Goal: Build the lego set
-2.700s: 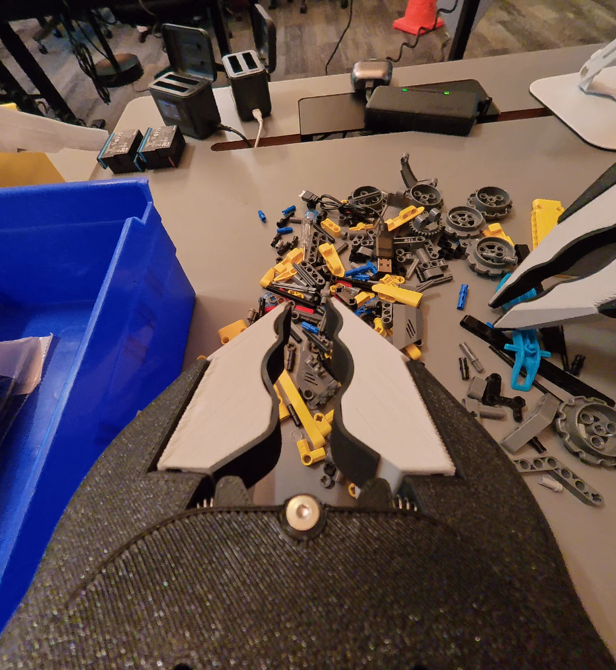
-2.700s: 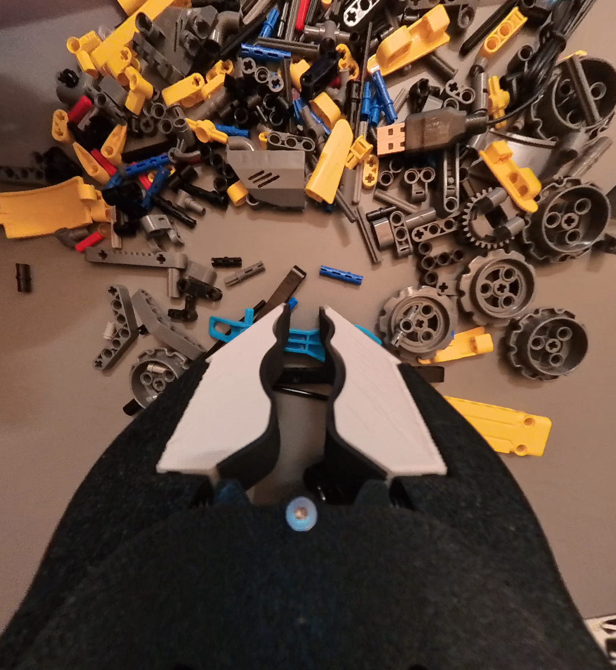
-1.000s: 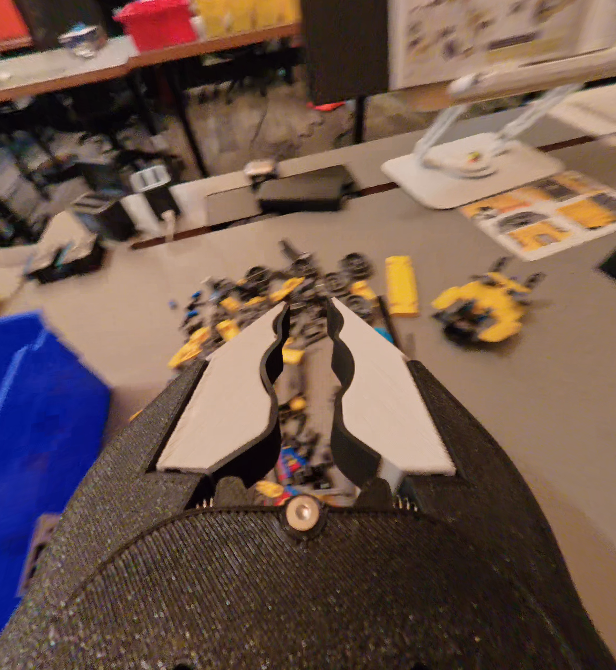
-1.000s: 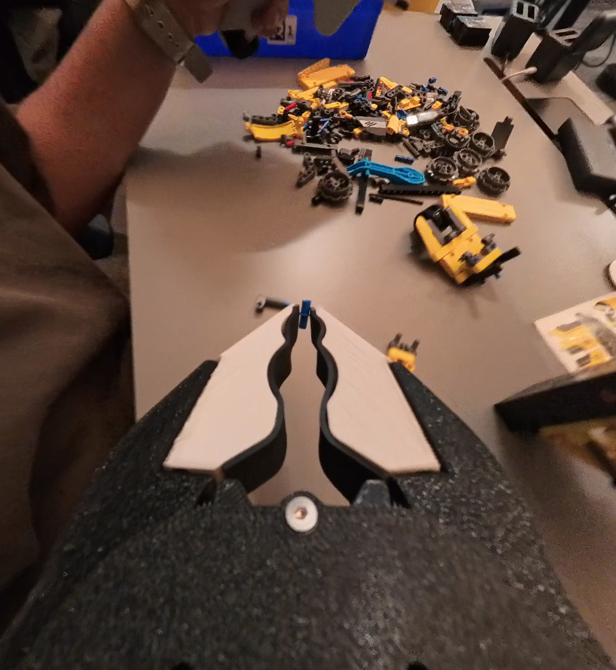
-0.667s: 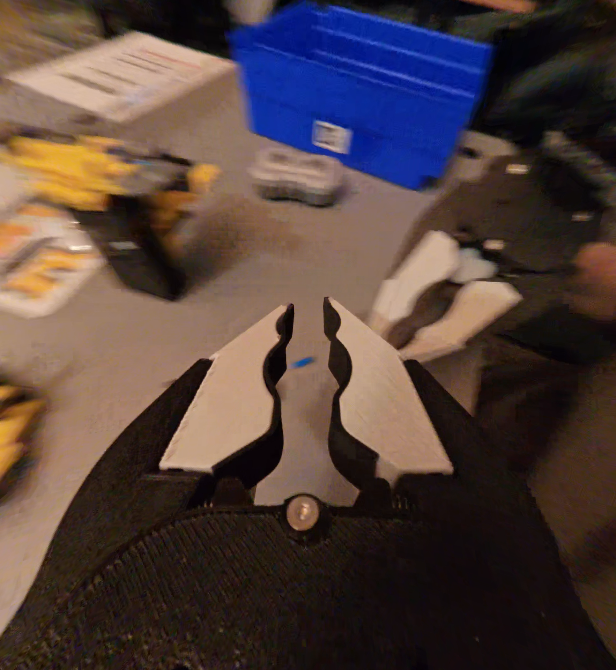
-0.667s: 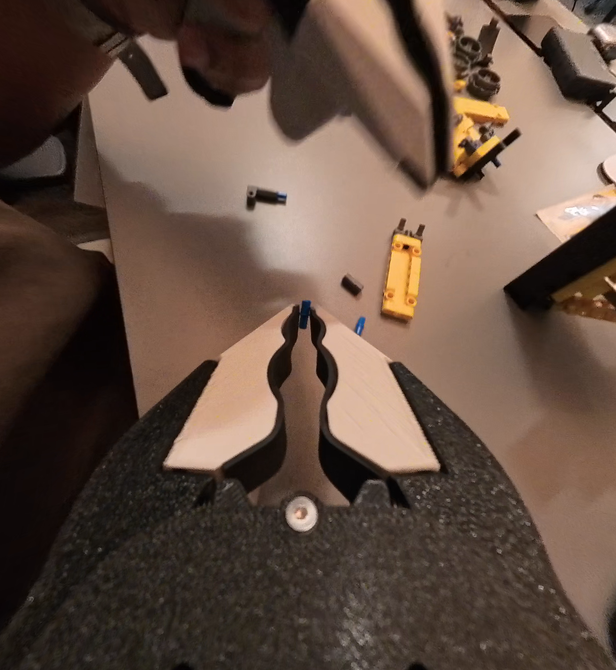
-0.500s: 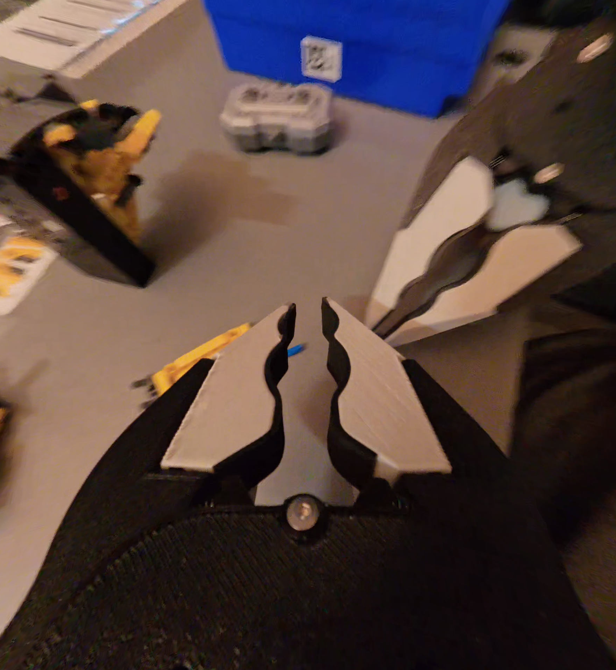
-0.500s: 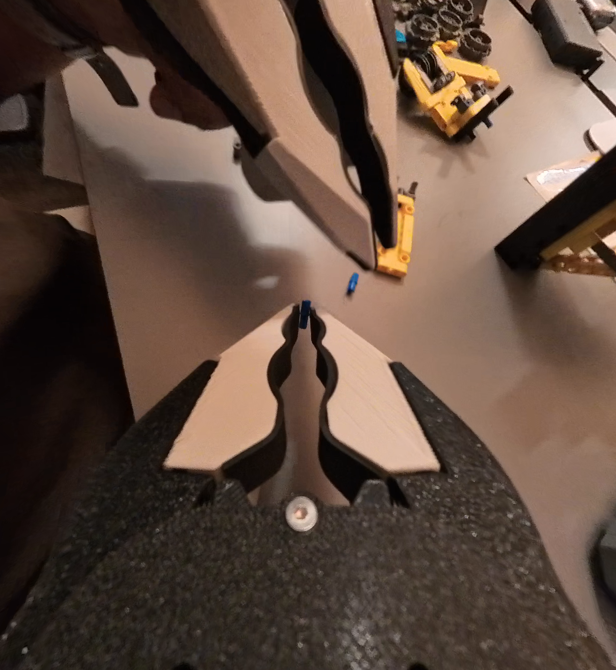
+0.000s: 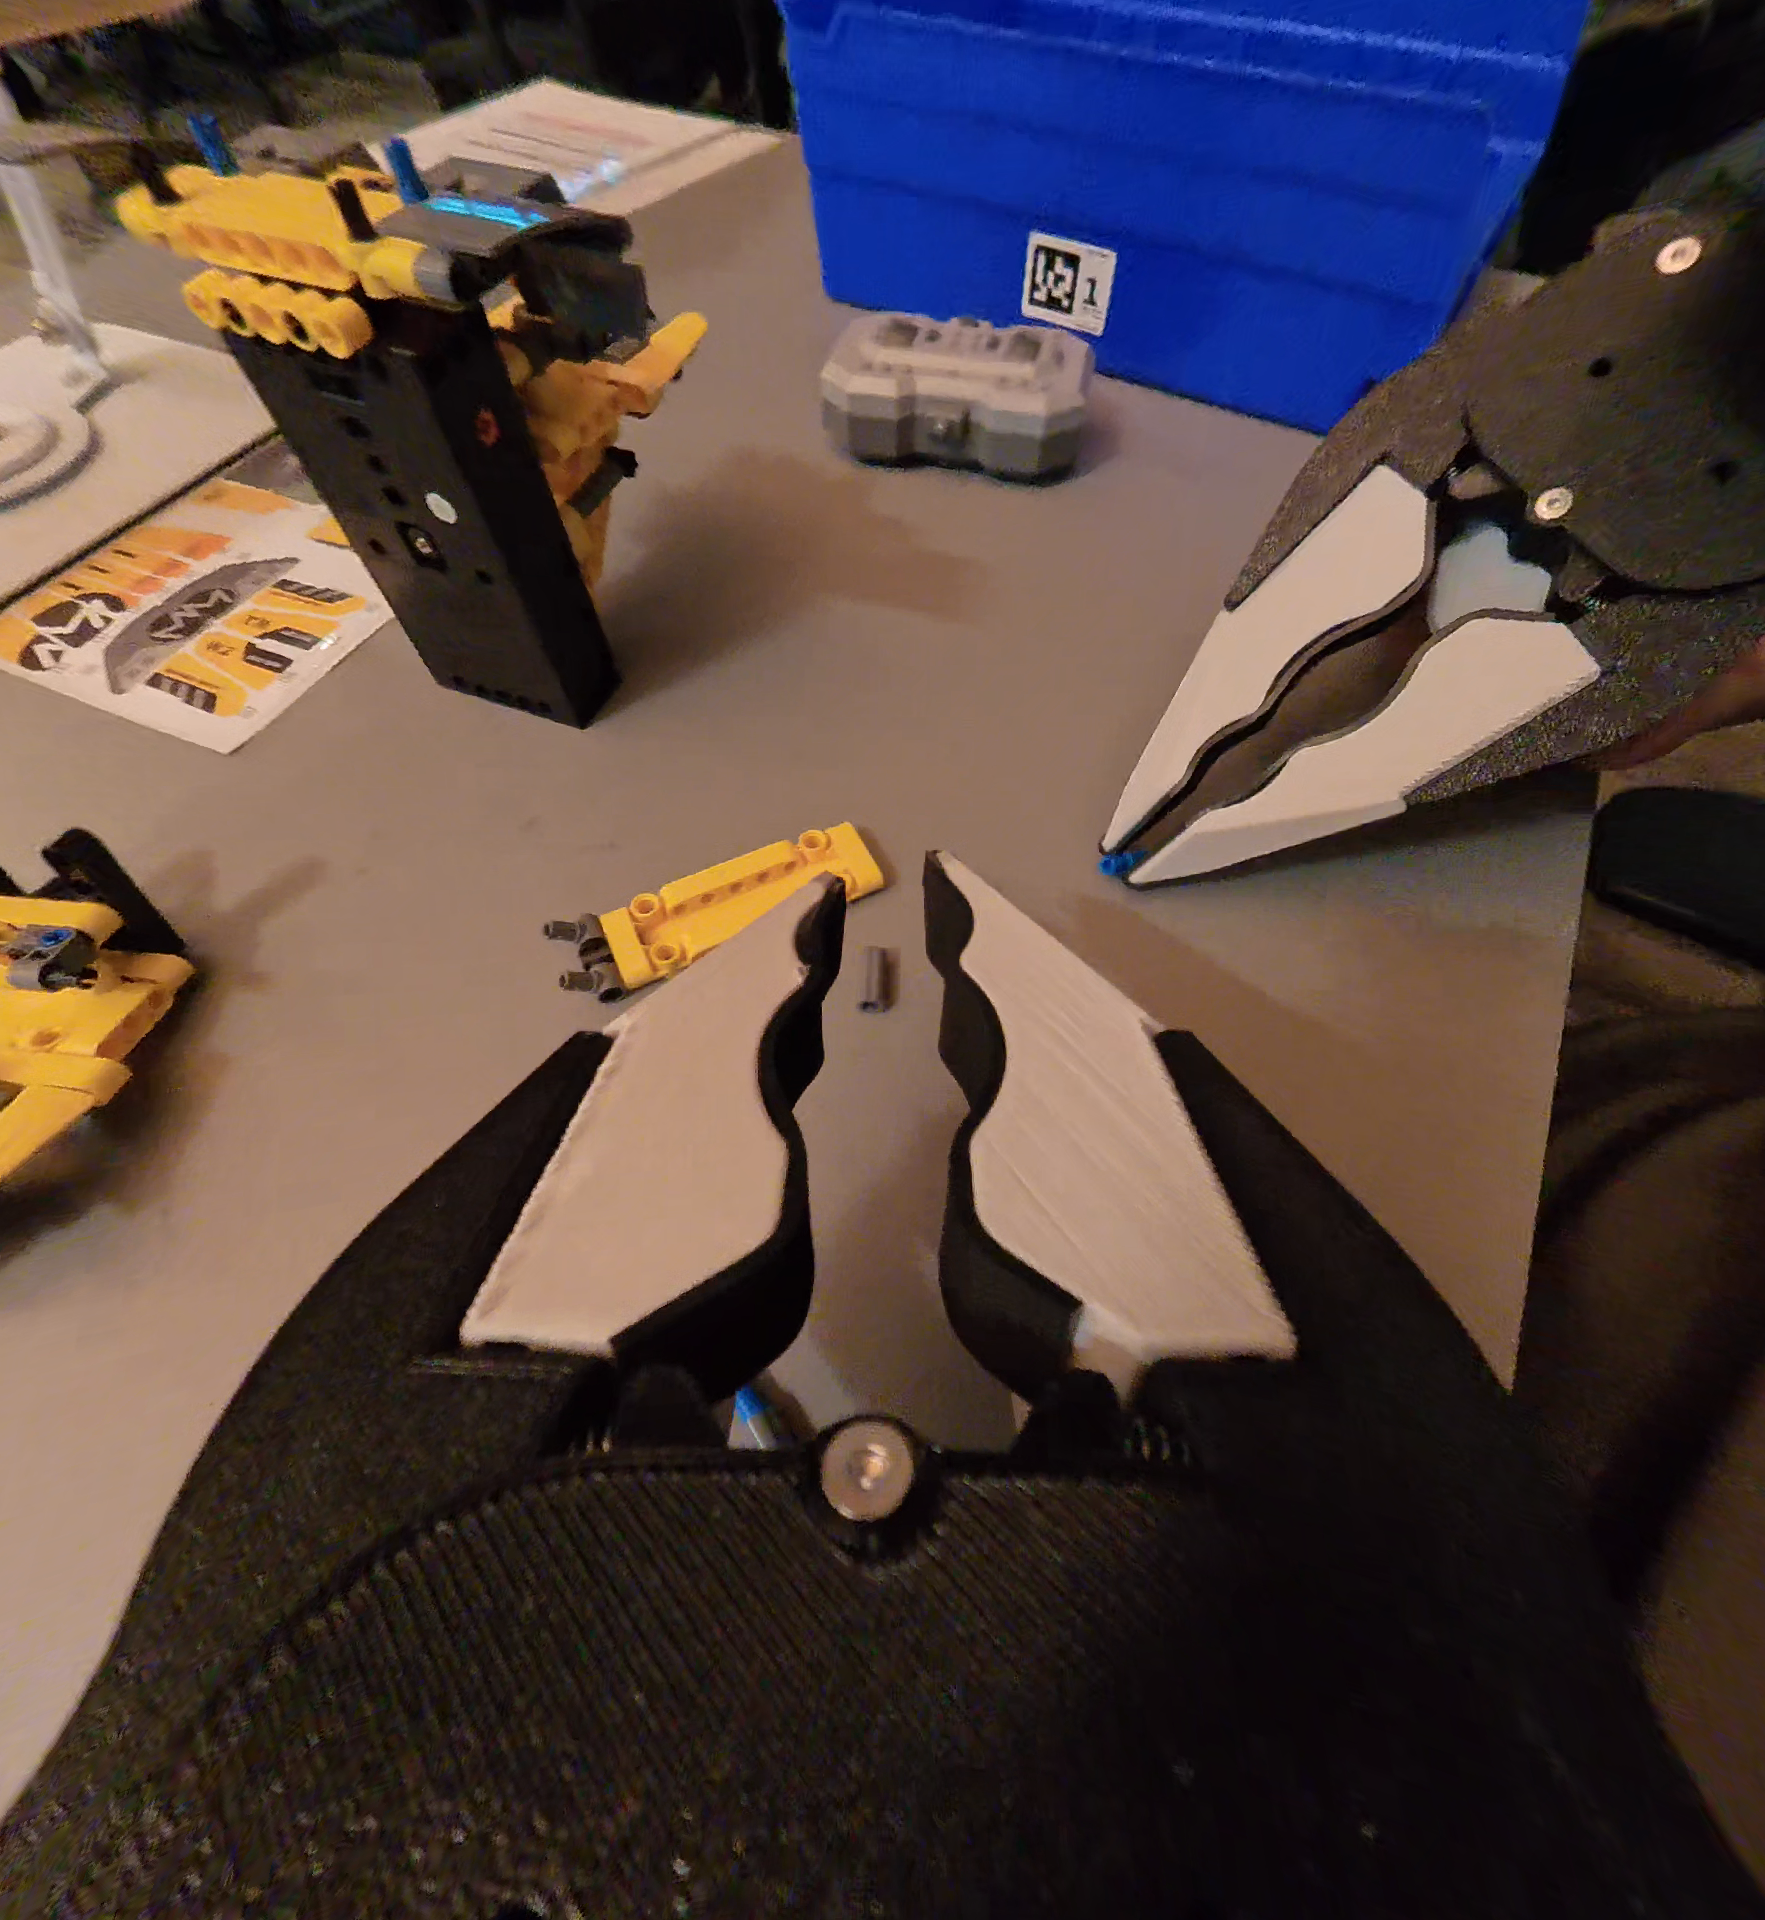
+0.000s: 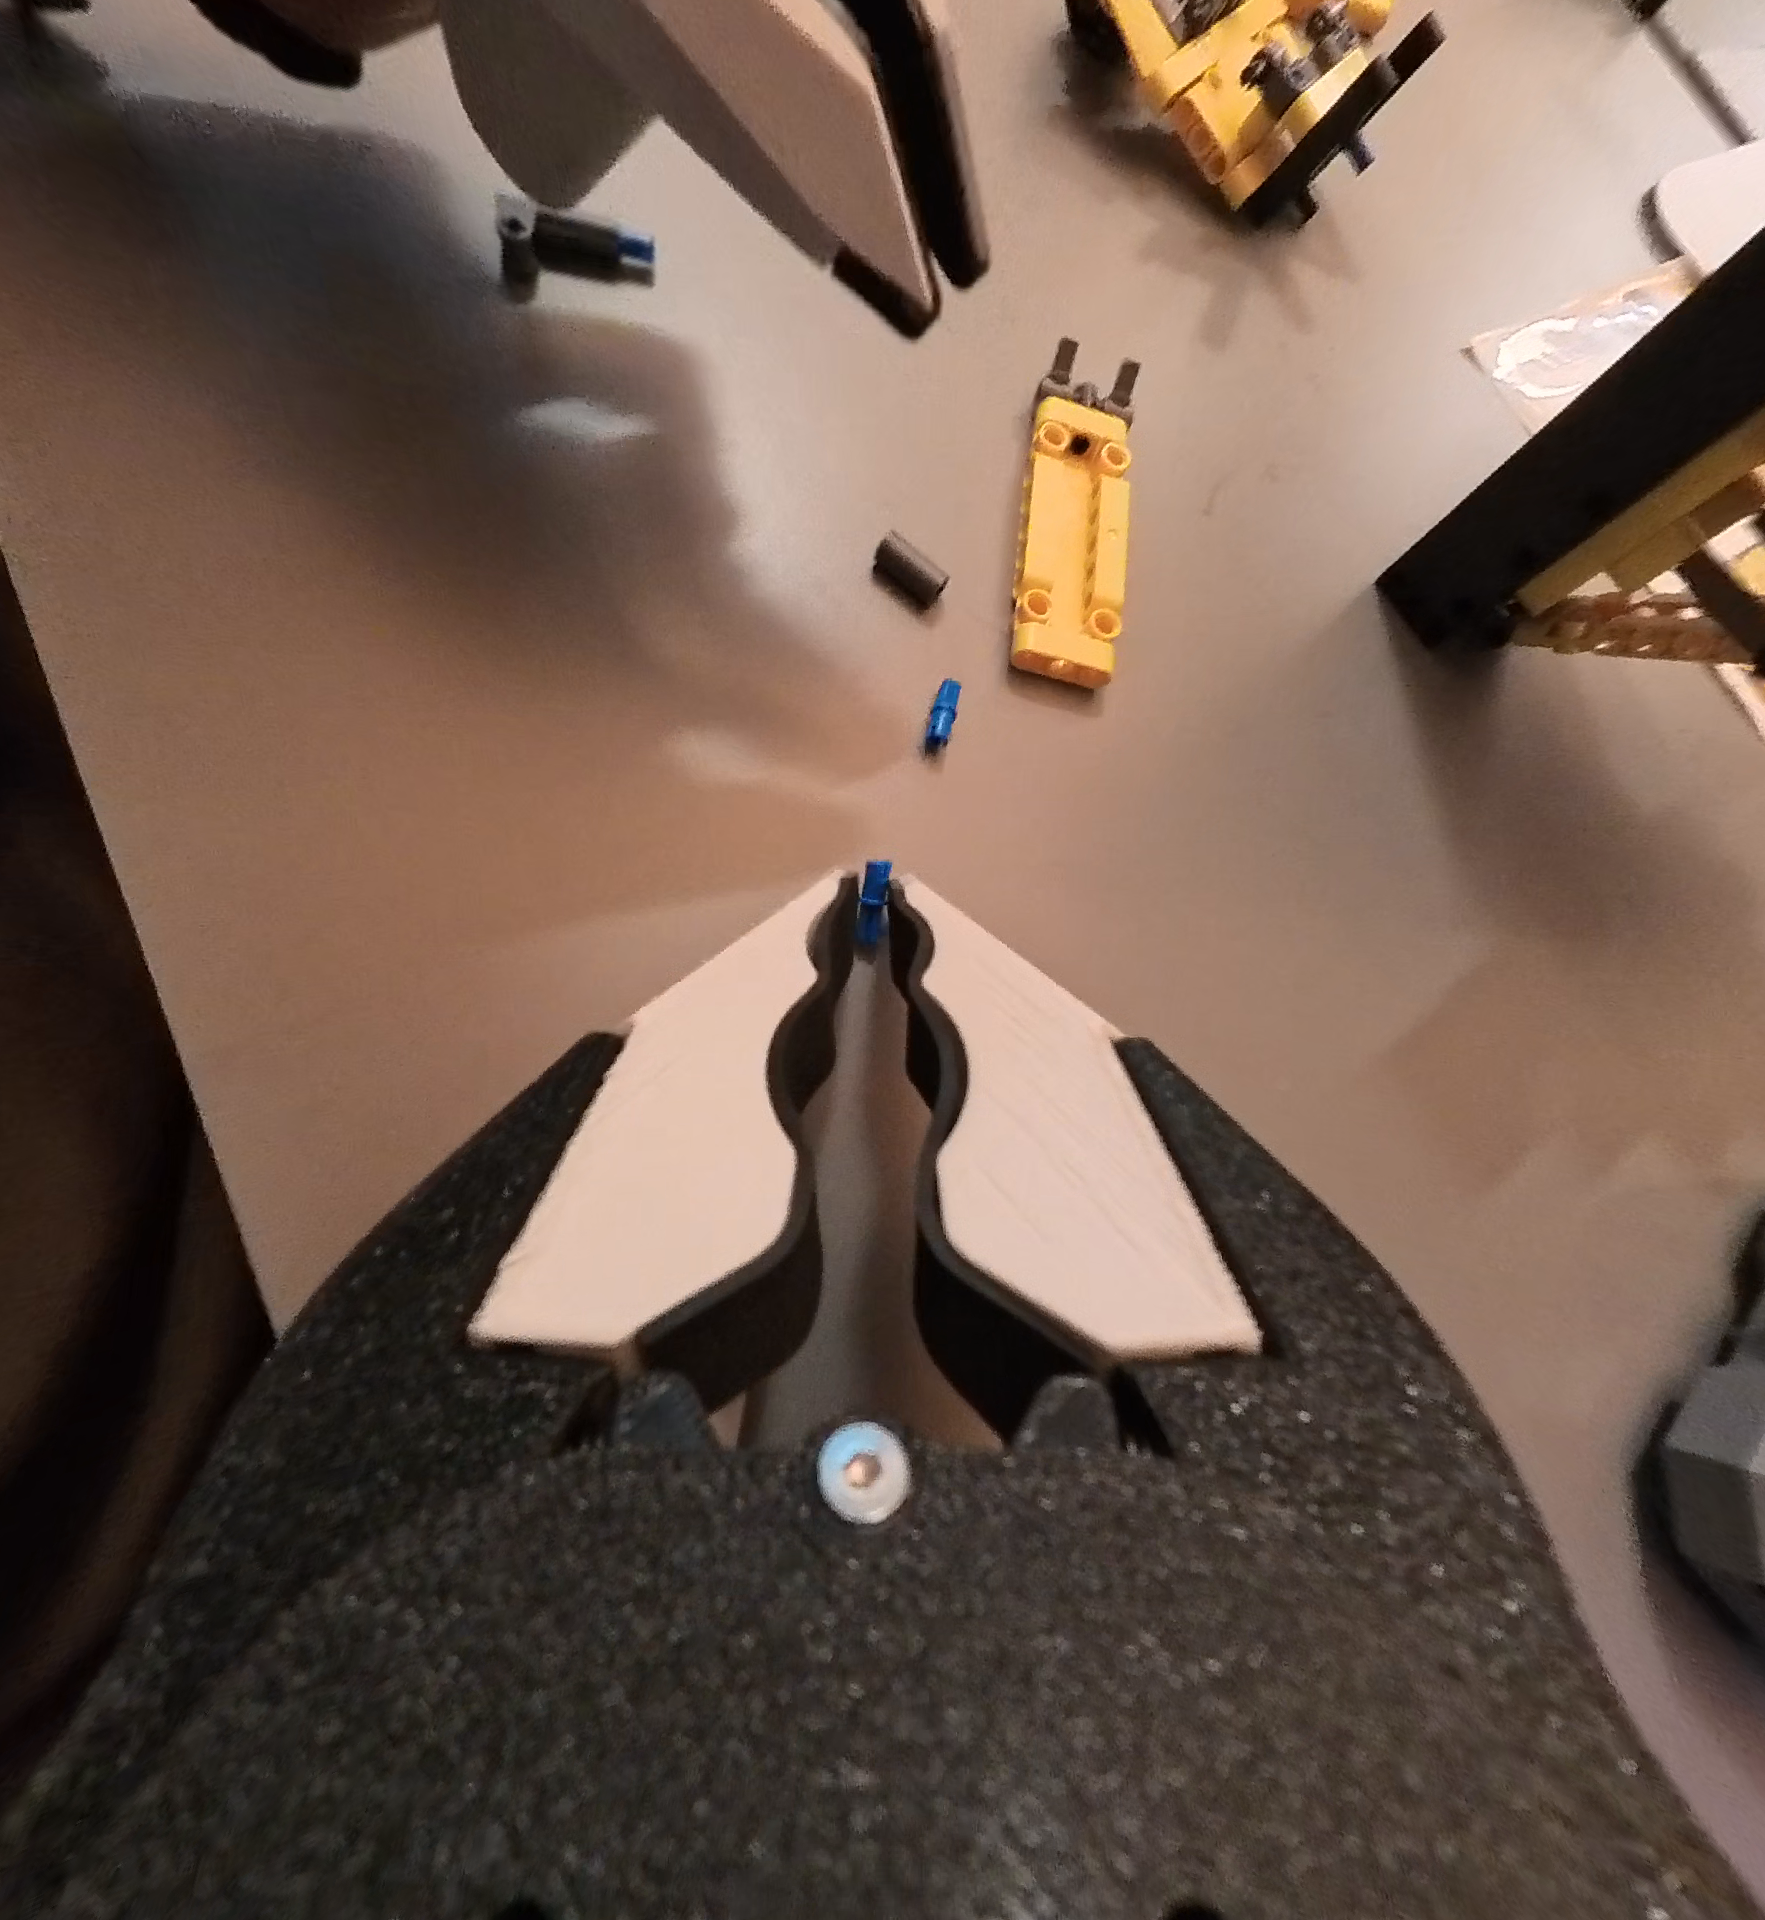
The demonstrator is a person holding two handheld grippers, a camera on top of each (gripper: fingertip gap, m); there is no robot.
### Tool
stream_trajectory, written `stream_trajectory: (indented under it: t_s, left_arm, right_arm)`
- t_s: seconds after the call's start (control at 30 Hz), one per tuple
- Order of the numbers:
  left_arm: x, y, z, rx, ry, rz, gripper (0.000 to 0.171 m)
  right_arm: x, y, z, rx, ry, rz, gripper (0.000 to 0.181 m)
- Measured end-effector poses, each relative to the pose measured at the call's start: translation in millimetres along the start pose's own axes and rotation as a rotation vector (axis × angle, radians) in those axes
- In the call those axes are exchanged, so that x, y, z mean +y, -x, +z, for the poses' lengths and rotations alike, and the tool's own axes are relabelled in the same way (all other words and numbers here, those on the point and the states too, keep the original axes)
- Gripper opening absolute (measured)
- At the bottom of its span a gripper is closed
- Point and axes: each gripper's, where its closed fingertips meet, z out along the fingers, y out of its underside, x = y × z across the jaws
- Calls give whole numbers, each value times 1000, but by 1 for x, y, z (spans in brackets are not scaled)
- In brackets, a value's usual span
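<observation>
Right tool (image 10: 870,902) pinches blue pin (image 10: 872,900); left tool (image 9: 883,894) gapes around grey sleeve (image 9: 875,978).

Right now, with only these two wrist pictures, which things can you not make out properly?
- Blue bin: contents hidden by its front wall, top cut off, left wrist view.
- Grey block: blurred and cut by the right edge, right wrist view.
- Blue pin in the right gripper: lower part hidden between the jaws.
- Left gripper: body out of frame in the right wrist view.
- Black-and-yellow tower: top cut off there.
</observation>
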Motion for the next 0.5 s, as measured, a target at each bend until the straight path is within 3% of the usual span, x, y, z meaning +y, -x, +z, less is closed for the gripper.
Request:
stream_trajectory:
  t_s: [0.23, 0.5]
  left_arm:
    - [20, -1, 12, 11, 112, -10, 17]
    - [17, -6, 13, 4, 149, 33, 19]
  right_arm:
    - [-1, -1, 5, -123, 0, 51, 5]
    - [-4, -4, 10, -174, -10, 27, 5]
